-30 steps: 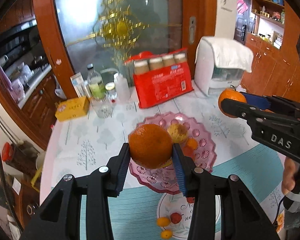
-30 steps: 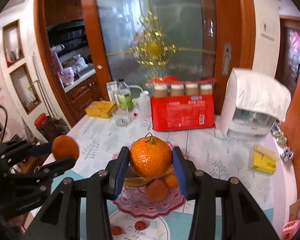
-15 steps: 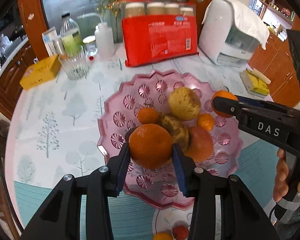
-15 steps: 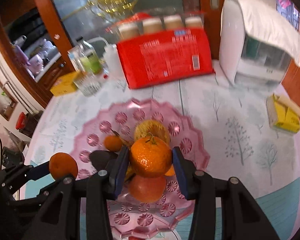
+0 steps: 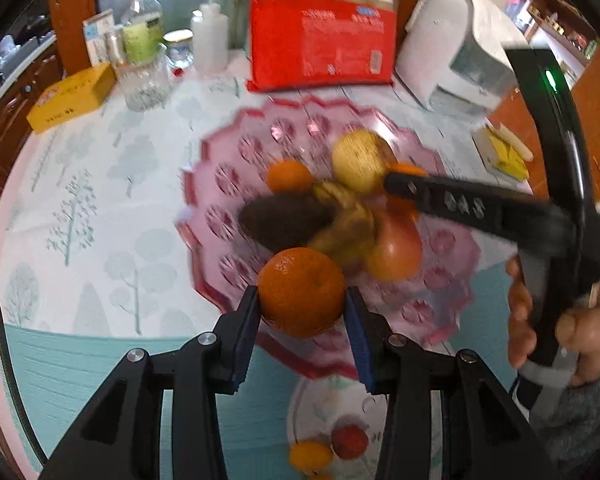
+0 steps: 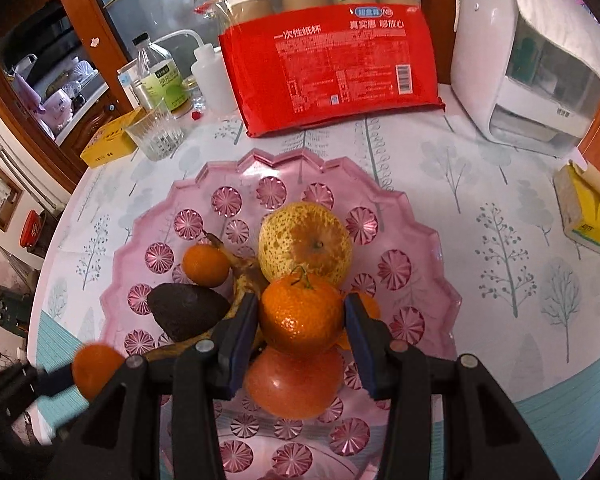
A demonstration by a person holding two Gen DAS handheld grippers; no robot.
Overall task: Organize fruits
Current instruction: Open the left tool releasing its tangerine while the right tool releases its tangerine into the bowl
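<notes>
Two black handheld grippers with blue rubber pads hang over a pink fruit plate [image 6: 420, 216] – a clear plastic dish with a zigzag rim and pressed starburst circles. The left gripper [image 5: 302, 306] is narrowed onto a round orange [image 5: 302, 292] with pebbled, glossy skin, its pads pressed to either side; the fruit sits above the plate's near edge. The right gripper [image 6: 302, 312] is clamped the same way on a mandarin [image 6: 300, 312], dimpled and bright, with a thin green stem on top, held over the heap in the plate's middle. Directly beneath it lies a smooth reddish apple [image 6: 292, 384]. Behind it sits a rough, speckled yellow-brown pear [image 6: 304, 238]. To the left lie a small tangerine [image 6: 204, 264], a dark, matte, teardrop-shaped avocado [image 6: 186, 316] and a brown-spotted banana [image 6: 244, 276], partly hidden. In the left view a person's hand [image 5: 572, 328] grips the right tool's handle. The plate rests on a round table [image 6: 500, 240] covered by a pale cloth printed with thin grey trees. At the far side stand a red crinkly pack of paper cups [image 6: 332, 68], a white boxy appliance [image 6: 516, 64] draped with cloth, a ridged drinking glass [image 6: 156, 132] and a yellow carton [image 6: 108, 140].
</notes>
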